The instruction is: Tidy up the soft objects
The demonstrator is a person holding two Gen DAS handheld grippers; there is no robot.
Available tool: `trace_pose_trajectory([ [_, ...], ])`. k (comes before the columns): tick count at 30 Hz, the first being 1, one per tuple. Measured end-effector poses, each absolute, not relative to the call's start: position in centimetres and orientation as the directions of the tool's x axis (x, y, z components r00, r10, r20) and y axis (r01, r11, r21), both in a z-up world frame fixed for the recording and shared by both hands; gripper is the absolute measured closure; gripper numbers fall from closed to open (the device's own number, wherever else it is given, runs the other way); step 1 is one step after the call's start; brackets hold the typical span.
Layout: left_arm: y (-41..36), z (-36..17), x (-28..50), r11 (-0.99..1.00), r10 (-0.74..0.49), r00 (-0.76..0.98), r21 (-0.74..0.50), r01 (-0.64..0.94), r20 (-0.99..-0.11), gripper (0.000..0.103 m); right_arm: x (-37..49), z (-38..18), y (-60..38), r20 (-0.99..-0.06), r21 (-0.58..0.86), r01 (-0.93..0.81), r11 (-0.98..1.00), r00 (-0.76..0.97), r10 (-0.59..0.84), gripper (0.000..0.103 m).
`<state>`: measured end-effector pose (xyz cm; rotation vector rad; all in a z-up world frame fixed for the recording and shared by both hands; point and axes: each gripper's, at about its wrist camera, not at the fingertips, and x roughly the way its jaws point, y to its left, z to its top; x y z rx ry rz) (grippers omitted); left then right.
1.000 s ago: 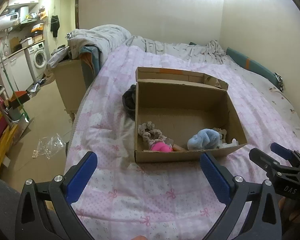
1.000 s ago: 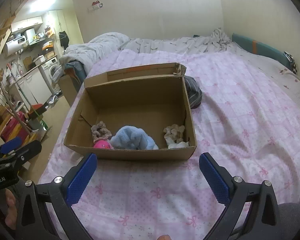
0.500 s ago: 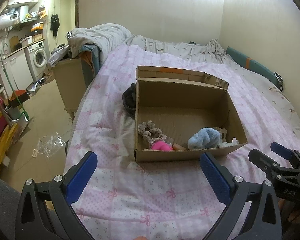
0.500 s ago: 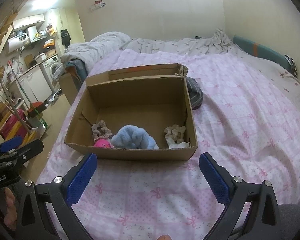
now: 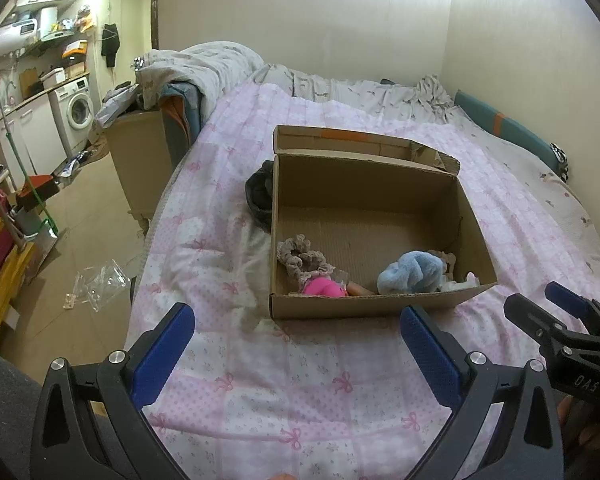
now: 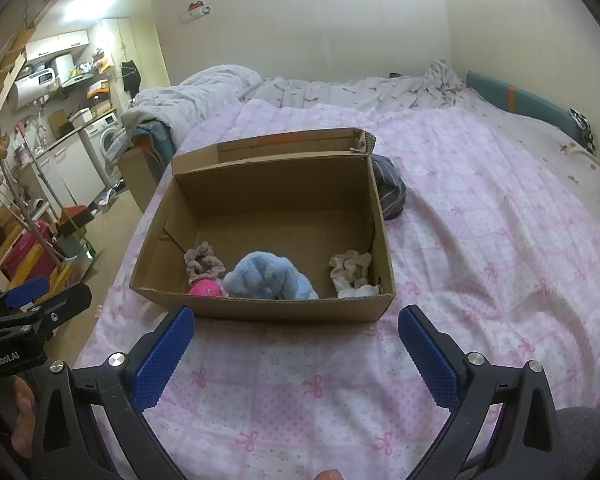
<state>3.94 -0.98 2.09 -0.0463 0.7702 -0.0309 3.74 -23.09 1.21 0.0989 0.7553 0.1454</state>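
Centre frame, the cardboard box holds the blue plush; both the left gripper and right gripper hang spread and empty. Approach the dark cloth beside the box low.

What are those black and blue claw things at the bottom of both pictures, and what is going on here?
They are hand-held grippers; a person carries one in each hand, each with a camera looking along its jaws. One picture is from the left gripper, the other from the right gripper. Both stand open and hold nothing. Ahead, on a pink bedspread, sits a cardboard box. Inside lie a blue plush, a pink toy and two scrunchies. A dark garment lies beside the box.
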Motion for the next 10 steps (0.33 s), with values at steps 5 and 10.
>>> trace_pose_trajectory([
  [5, -0.70, 1.83, 3.89, 0.998, -0.050, 0.713, -0.065, 0.007, -0.699, 0.000, 3.70, 1.19, -23.08, -0.676, 0.142, -0.095, 0.985, 0.718, 0.167, 0.000],
  [10, -0.62, 1.63, 4.01, 0.998, -0.050, 0.705, -0.068, 0.003, -0.708, 0.000, 3.68, 1.18, -23.05, -0.675, 0.141, -0.096, 0.985, 0.718, 0.167, 0.000],
])
